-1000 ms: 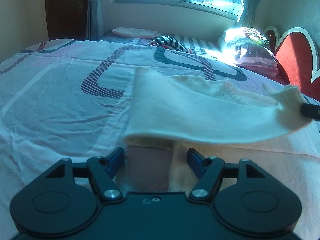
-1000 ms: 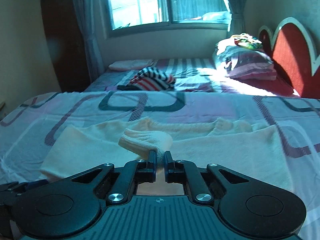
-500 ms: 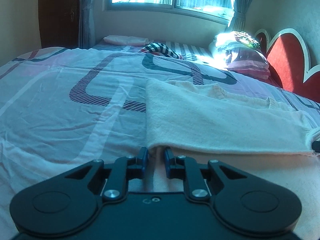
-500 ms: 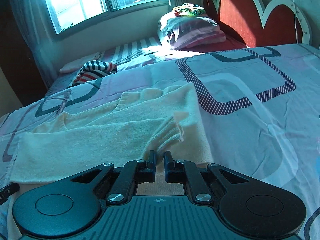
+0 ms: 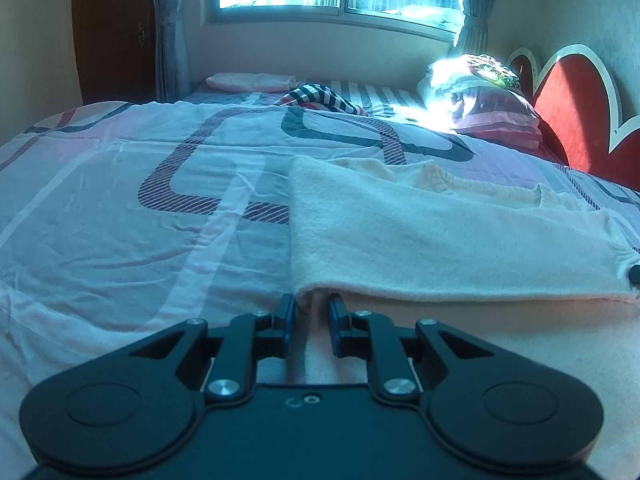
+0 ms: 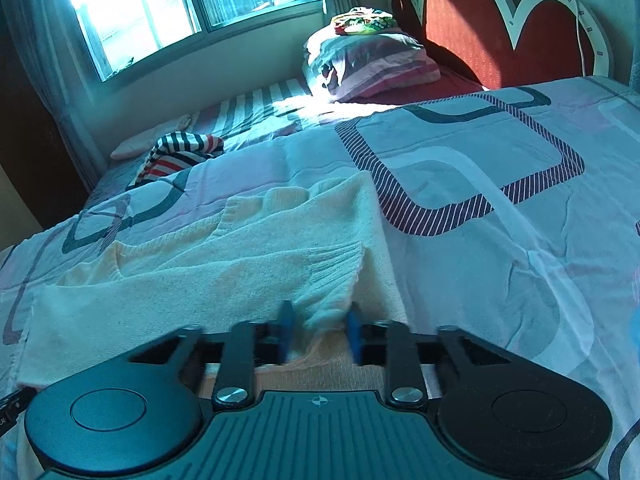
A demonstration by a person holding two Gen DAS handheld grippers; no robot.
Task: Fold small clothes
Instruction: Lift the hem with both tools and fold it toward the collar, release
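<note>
- Two grippers, both low at the near hem of one cream sweater [image 5: 440, 240].
- Left gripper [image 5: 311, 314]: jaws parted narrowly, folded corner of the hem lying between them at 12 o'clock; grip not certain.
- Right gripper [image 6: 319, 330]: jaws wider, blurred, ribbed cuff [image 6: 336, 280] loose in the gap.
- Sweater: flat on the patterned bedspread [image 5: 120, 208], long axis from 9 to 3 o'clock, neckline at 12.
- Judged: each gripper nearest its own end.

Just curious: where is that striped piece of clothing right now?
The striped garment lies bunched at the bed's far end under the window, left of the pillows.
</note>
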